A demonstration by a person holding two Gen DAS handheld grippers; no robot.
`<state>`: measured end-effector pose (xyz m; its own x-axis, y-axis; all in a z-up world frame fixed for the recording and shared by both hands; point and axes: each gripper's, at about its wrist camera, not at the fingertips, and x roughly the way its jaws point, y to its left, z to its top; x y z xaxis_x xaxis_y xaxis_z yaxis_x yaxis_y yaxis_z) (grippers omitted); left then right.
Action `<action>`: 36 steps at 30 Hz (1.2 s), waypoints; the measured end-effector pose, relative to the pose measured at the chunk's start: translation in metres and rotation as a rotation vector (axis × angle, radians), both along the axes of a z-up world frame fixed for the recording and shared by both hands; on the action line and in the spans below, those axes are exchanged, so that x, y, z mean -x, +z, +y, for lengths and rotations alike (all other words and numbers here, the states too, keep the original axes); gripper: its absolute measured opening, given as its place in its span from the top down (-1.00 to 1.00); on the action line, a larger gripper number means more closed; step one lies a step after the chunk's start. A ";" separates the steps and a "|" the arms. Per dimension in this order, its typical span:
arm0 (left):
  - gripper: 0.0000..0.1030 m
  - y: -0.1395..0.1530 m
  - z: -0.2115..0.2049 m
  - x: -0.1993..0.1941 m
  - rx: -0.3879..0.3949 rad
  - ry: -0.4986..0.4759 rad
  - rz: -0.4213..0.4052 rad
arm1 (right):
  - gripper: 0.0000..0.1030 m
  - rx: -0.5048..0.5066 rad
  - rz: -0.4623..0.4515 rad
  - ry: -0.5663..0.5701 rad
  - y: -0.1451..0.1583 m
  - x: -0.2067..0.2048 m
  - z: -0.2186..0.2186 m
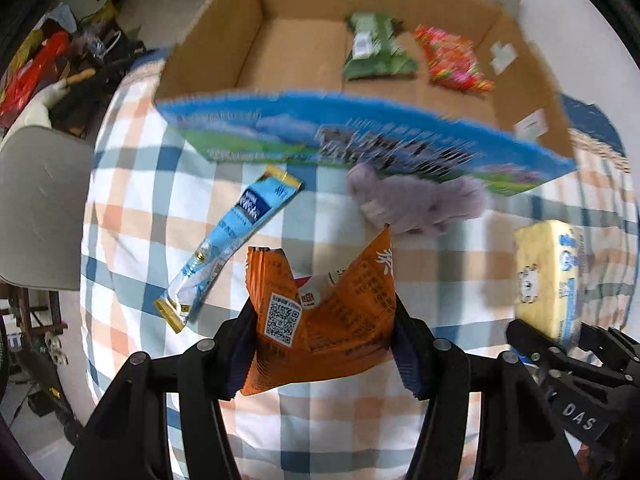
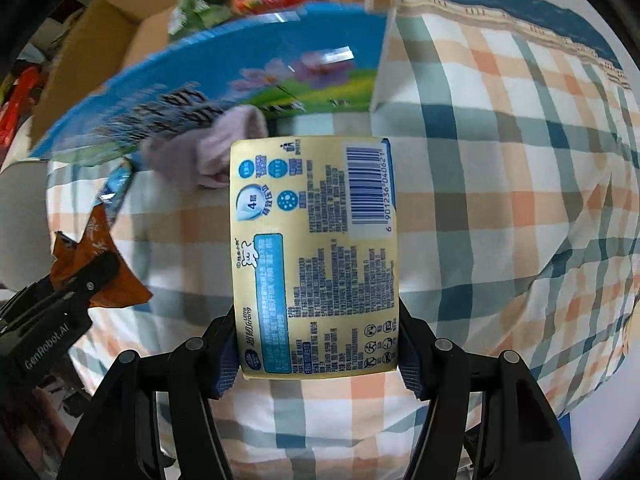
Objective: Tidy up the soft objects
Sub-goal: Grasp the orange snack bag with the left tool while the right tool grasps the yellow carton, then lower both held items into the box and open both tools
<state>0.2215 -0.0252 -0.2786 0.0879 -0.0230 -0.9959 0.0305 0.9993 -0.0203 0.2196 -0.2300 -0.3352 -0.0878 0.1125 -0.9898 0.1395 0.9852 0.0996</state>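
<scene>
My left gripper is shut on an orange snack packet and holds it above the checked cloth, in front of the cardboard box. My right gripper is shut on a yellow tissue pack; the pack also shows in the left wrist view. The orange packet also shows at the left of the right wrist view. Inside the box lie a green packet and a red packet. A light blue sachet and a lilac soft cloth lie on the cloth before the box.
The box's blue printed front flap hangs toward me. The checked cloth covers the table. A grey chair stands at the left, with clutter on the floor behind it.
</scene>
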 end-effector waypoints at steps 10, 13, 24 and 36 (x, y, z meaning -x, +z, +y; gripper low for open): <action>-0.10 0.073 0.006 -0.003 0.054 -0.039 -0.111 | -0.29 -0.007 -0.137 0.073 0.085 0.002 0.012; -0.10 0.084 0.009 -0.002 0.065 -0.035 -0.131 | -0.29 -0.010 -0.163 0.079 0.104 0.000 0.017; -0.10 0.112 0.015 -0.010 0.105 -0.039 -0.170 | -0.29 -0.029 -0.223 0.068 0.144 -0.003 0.029; -0.10 0.120 0.023 -0.110 0.087 -0.087 -0.168 | -0.29 -0.084 -0.237 0.021 0.151 -0.078 0.026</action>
<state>0.3317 -0.0023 -0.1581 0.2467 -0.1233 -0.9612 0.1265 0.9875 -0.0942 0.2976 -0.2038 -0.1844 0.1423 0.1962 -0.9702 0.0816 0.9745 0.2091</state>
